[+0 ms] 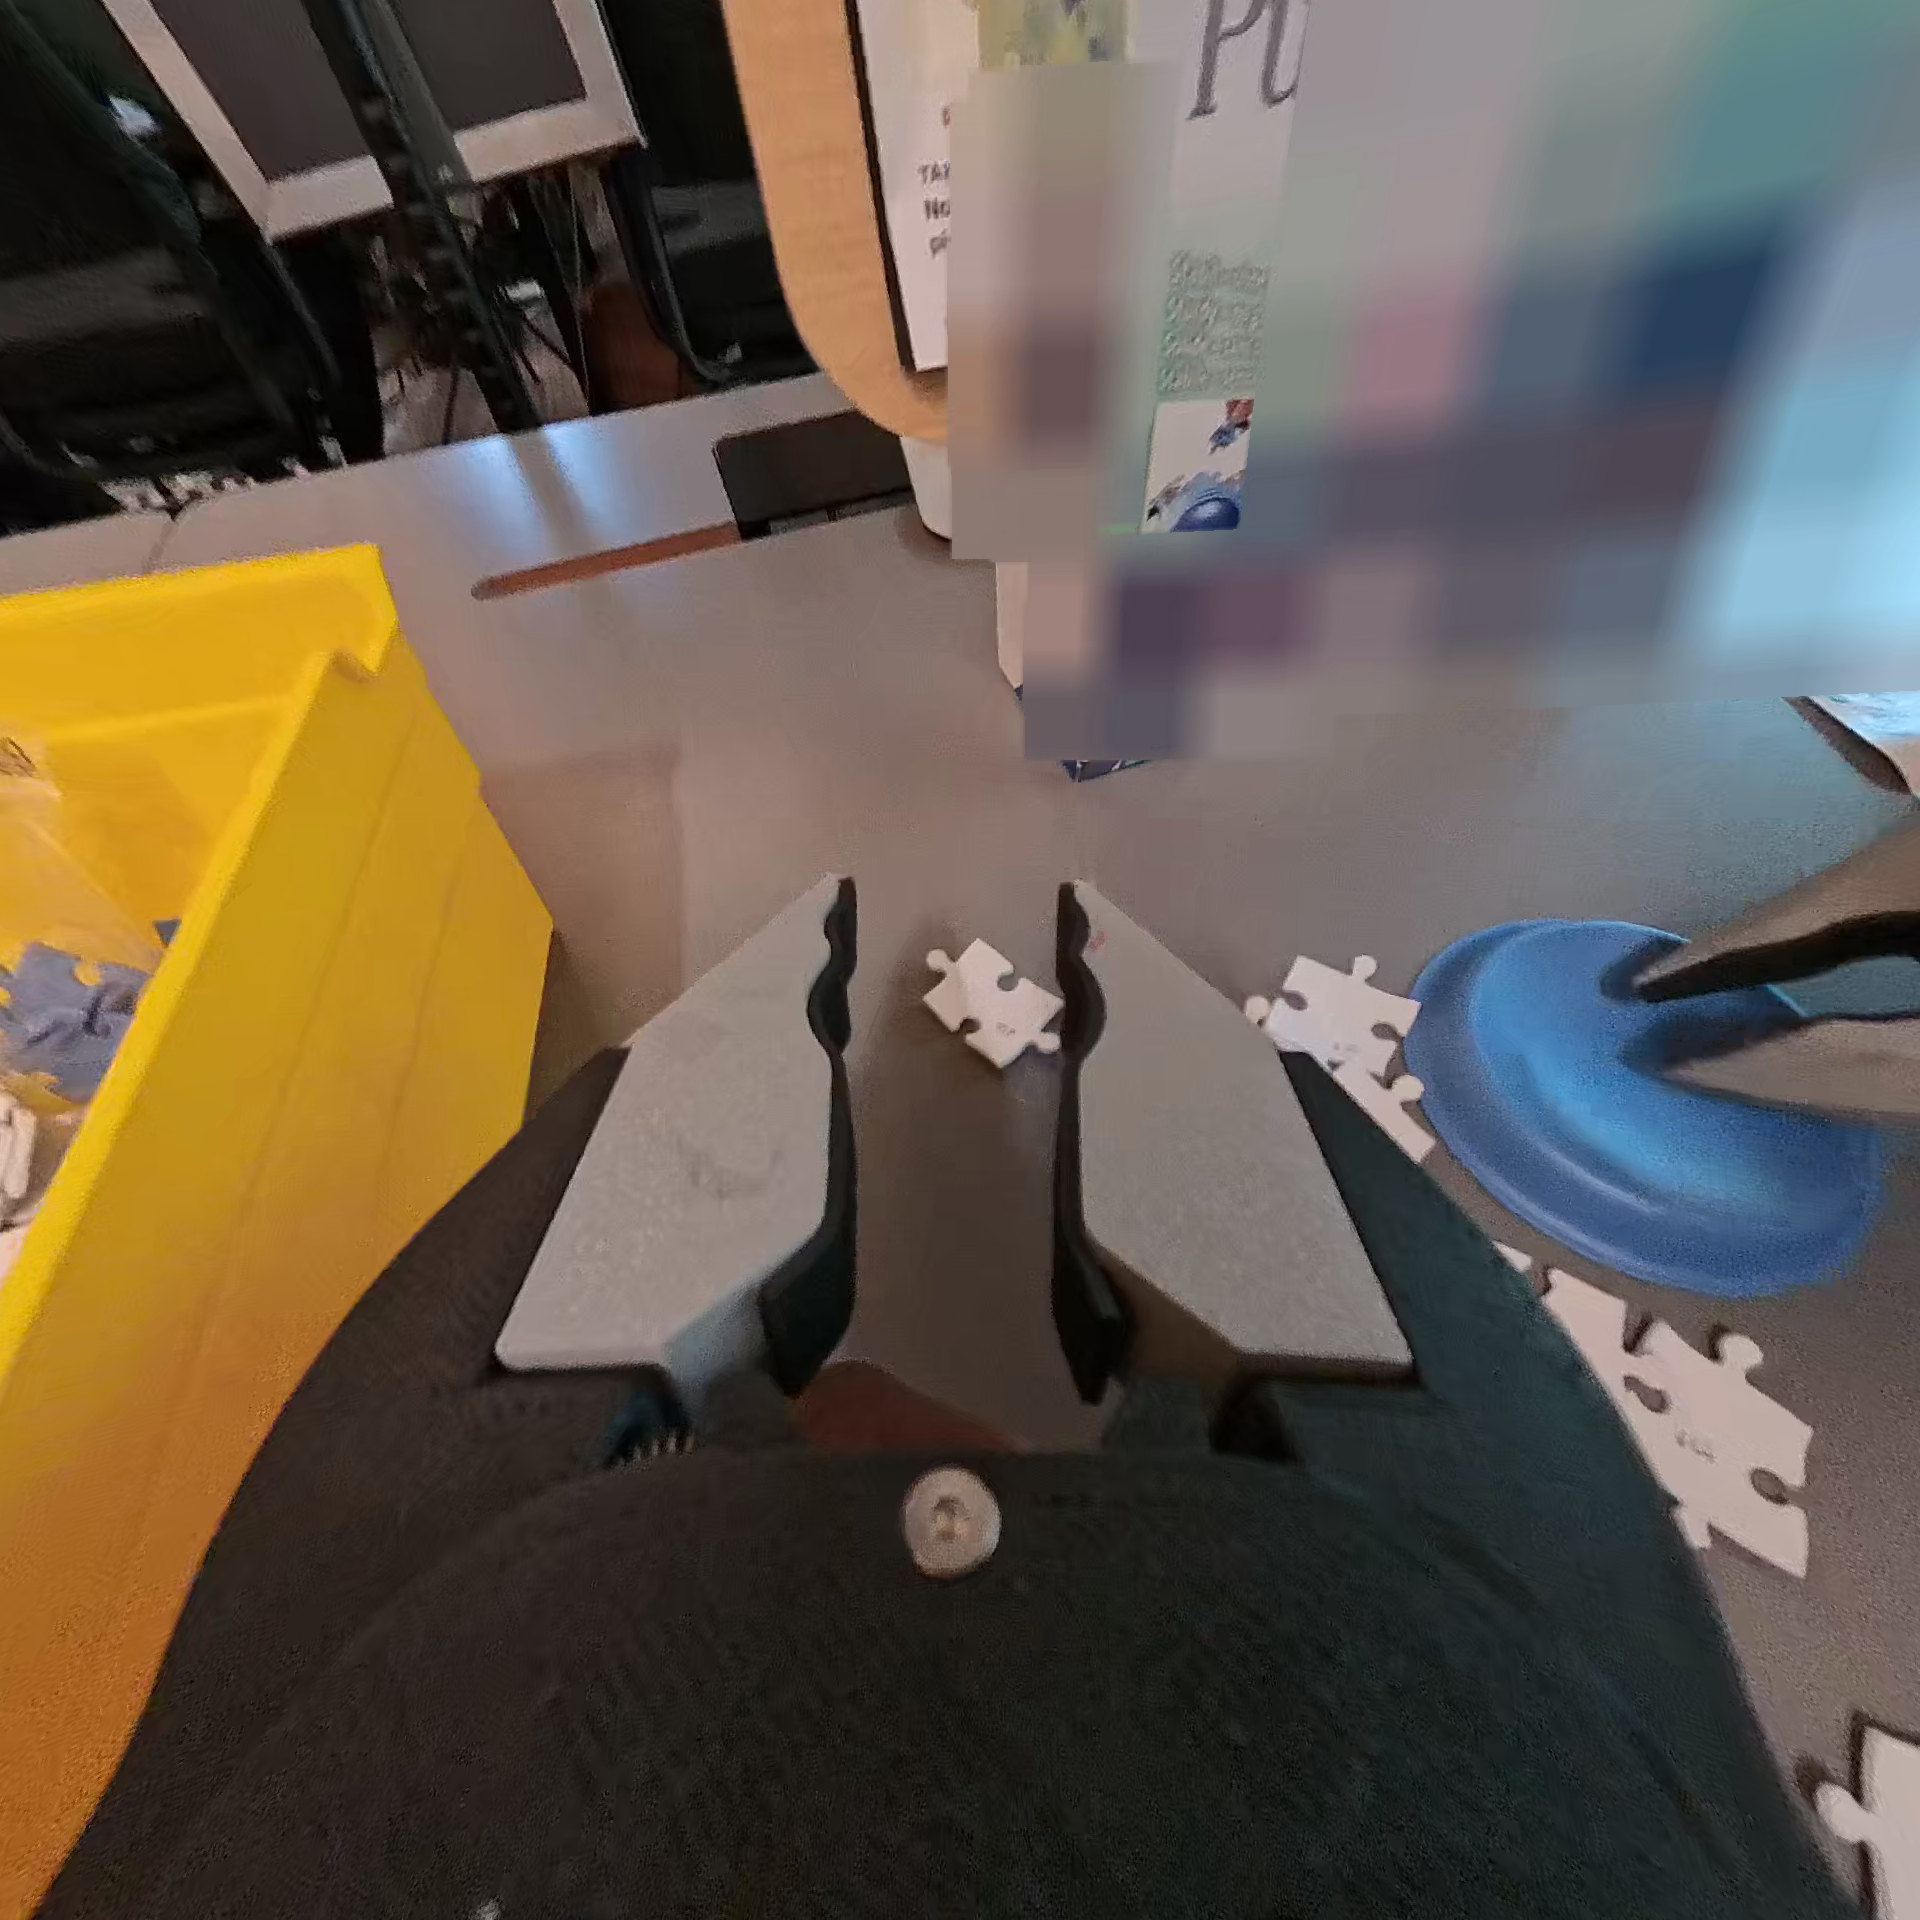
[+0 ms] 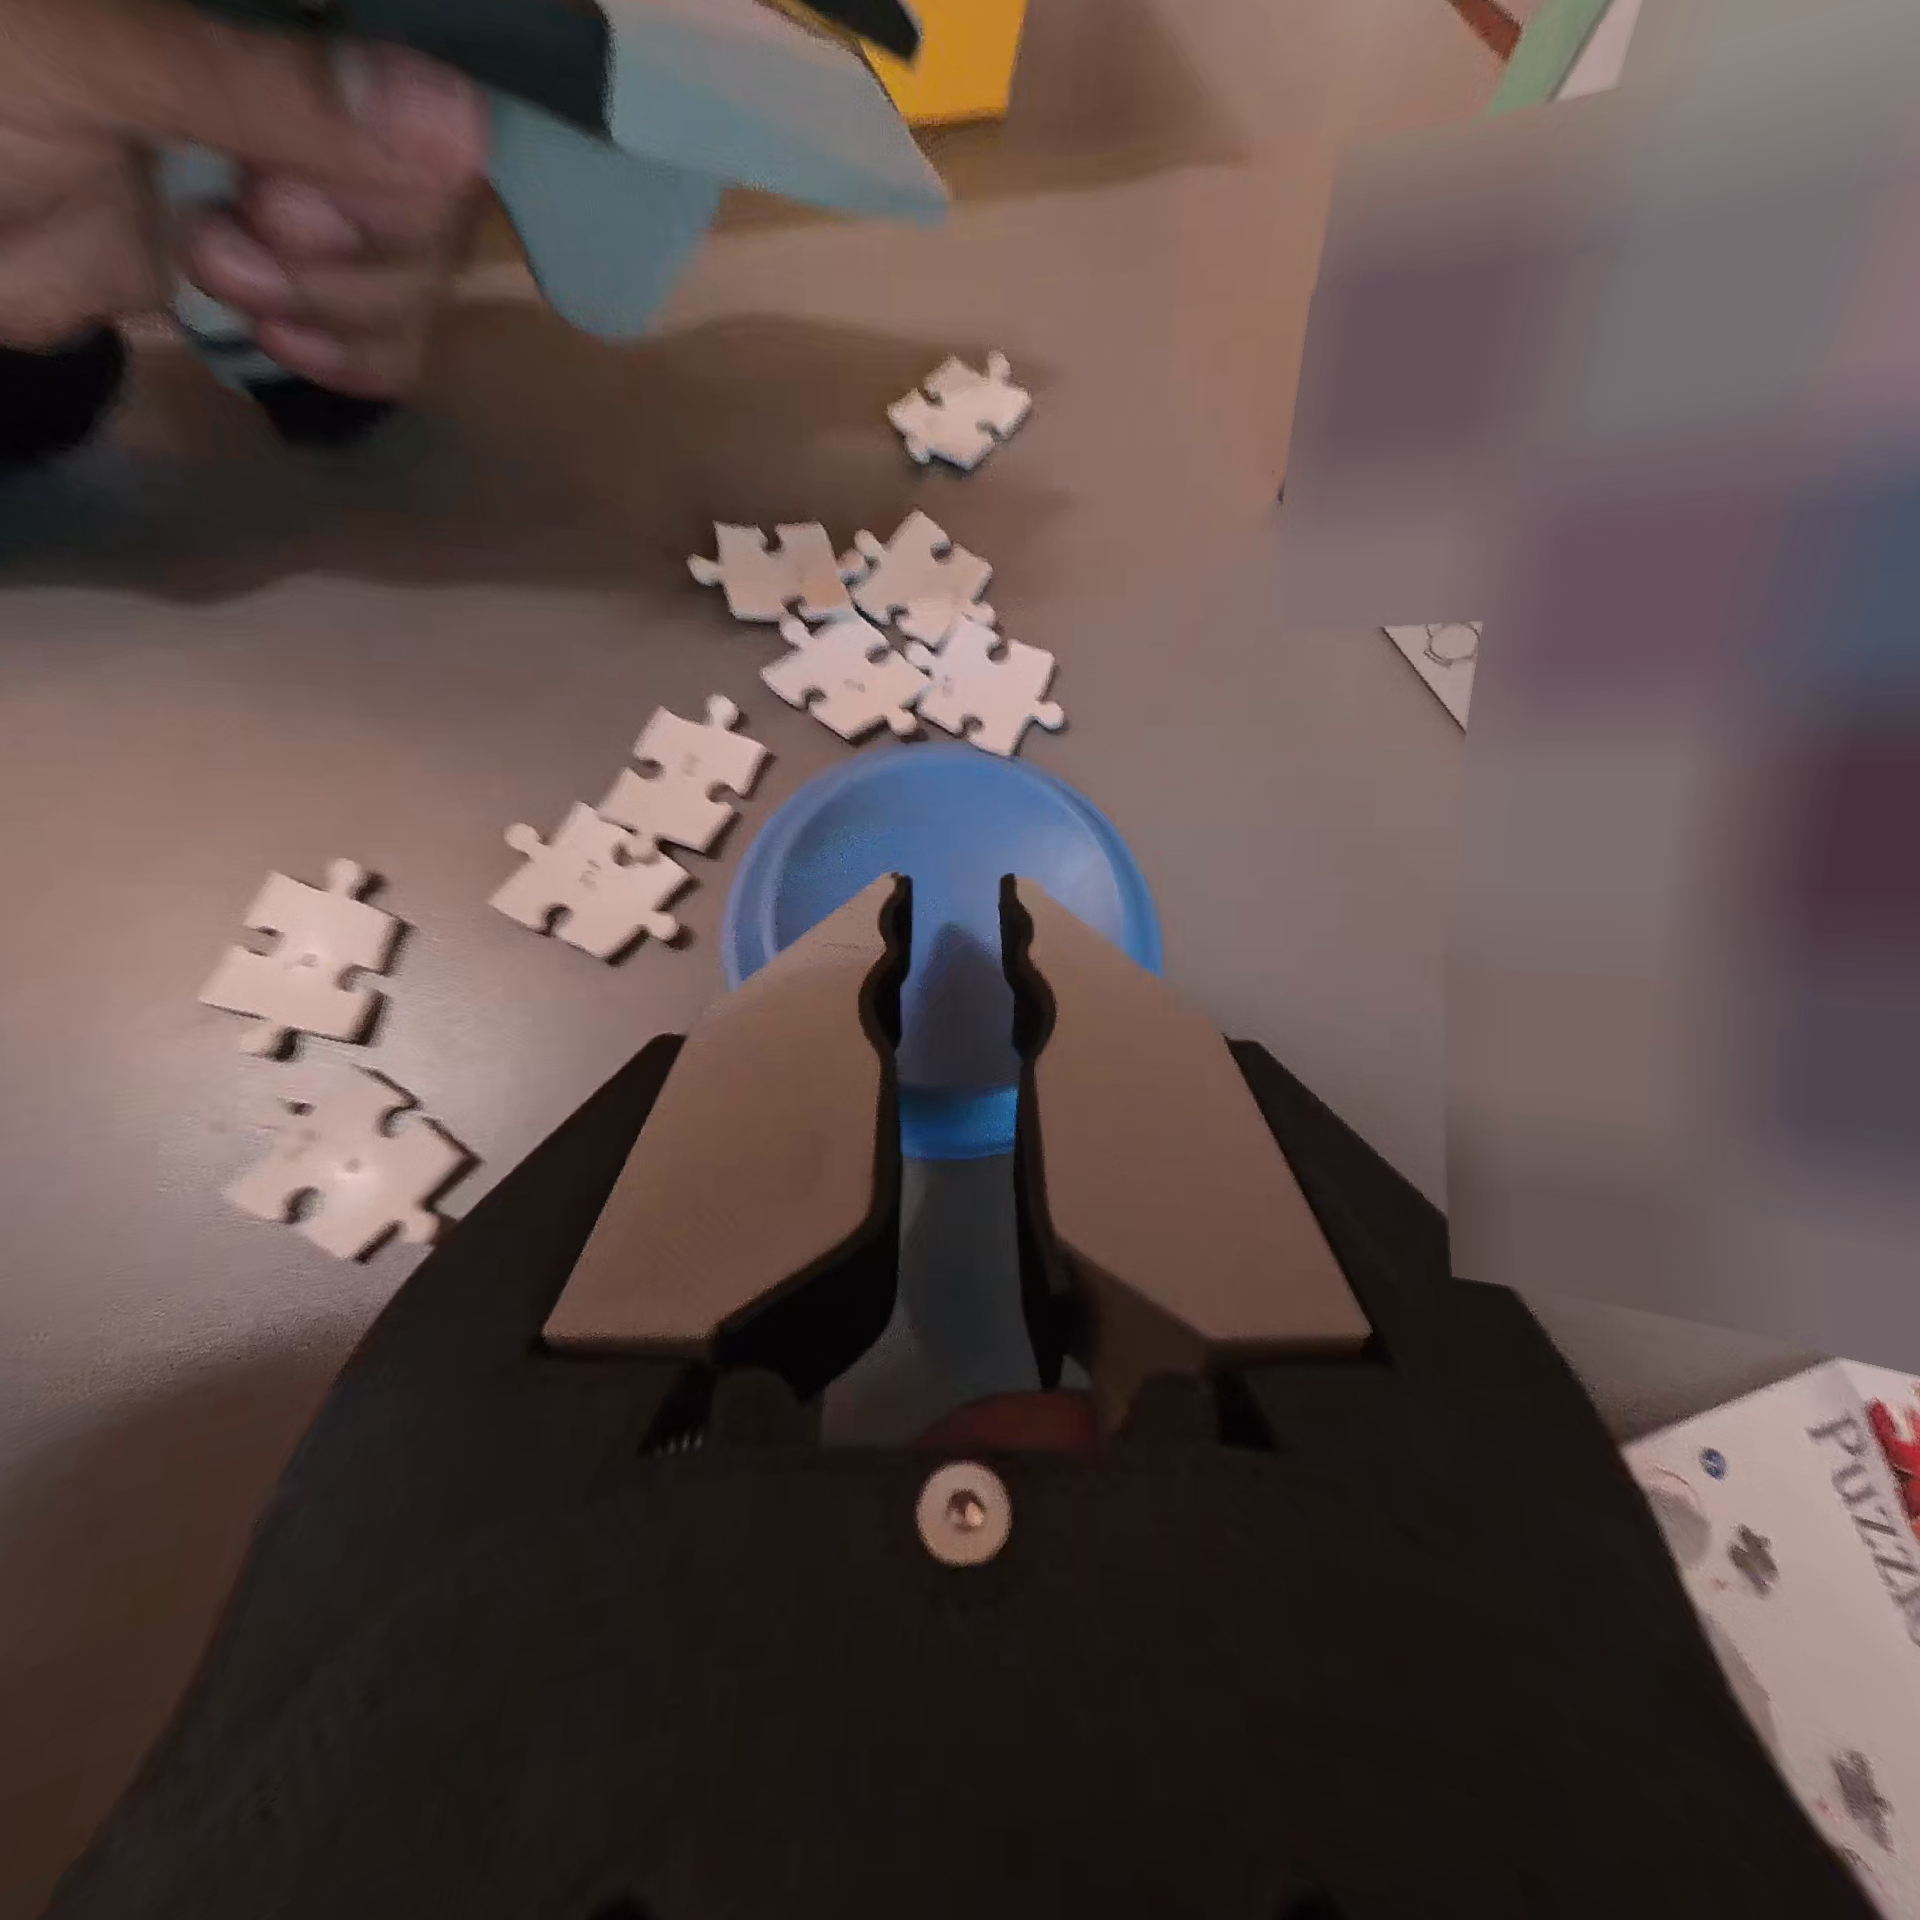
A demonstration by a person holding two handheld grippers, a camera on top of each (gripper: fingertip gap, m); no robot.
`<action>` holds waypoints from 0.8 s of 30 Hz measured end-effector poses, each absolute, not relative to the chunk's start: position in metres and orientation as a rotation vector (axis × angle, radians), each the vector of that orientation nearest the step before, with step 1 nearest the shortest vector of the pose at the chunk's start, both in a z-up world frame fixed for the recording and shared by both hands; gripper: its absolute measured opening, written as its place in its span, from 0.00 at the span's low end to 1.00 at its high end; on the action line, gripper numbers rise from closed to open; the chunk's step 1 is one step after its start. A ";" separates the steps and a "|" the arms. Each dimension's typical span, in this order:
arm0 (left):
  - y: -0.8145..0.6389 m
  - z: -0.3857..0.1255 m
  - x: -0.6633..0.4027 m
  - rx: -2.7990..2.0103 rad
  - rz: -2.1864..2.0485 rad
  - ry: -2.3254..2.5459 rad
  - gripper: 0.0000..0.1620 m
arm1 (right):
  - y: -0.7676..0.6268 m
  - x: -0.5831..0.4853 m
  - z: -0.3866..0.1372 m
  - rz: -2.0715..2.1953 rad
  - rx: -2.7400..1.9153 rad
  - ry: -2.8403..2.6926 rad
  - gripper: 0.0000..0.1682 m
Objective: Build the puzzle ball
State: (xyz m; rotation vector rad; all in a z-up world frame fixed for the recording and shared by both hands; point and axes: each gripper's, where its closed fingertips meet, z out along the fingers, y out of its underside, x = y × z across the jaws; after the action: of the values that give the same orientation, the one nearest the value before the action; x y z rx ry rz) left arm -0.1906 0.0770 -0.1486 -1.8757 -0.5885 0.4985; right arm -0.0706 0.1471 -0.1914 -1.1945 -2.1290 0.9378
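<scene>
My left gripper point(image 1: 956, 904) is open and low over the grey table. One white puzzle piece point(image 1: 992, 997) lies face down between its fingertips, touching neither; it also shows in the right wrist view point(image 2: 961, 410). My right gripper point(image 2: 953, 894) has its jaws narrowly apart, closed on the middle of a round blue stand point(image 2: 935, 821). That stand point(image 1: 1621, 1132) is blurred in the left wrist view, with the right gripper's fingers point(image 1: 1766, 977) in its hollow. Several more white pieces point(image 2: 852, 644) lie face down to the left of and beyond the stand.
A yellow bin point(image 1: 291, 935) holding bagged blue pieces stands at the left. A white puzzle box point(image 2: 1787, 1579) lies near right. A hand point(image 2: 260, 218) holds the left gripper's body point(image 2: 644, 156). A sheet of paper point(image 2: 1444, 665) lies at the right. The tips of one gripper are about 15 centimetres away from the tips of the other.
</scene>
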 end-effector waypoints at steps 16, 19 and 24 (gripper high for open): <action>0.078 -0.156 -0.180 -1.957 0.475 -0.476 0.20 | 0.150 -0.069 -0.203 0.723 -1.159 -2.099 0.10; 0.079 -0.157 -0.174 -1.972 0.458 -0.449 0.20 | 0.163 -0.075 -0.199 0.669 -1.141 -2.026 0.09; 0.076 -0.157 -0.179 -1.968 0.507 -0.459 0.20 | 0.181 -0.085 -0.171 0.733 -1.123 -1.837 0.07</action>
State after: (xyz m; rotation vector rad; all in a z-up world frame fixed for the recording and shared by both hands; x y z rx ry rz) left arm -0.1793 0.0758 -0.1565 -1.9678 -0.4588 0.5066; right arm -0.0848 0.1811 -0.1707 -1.1233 -1.8368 0.7331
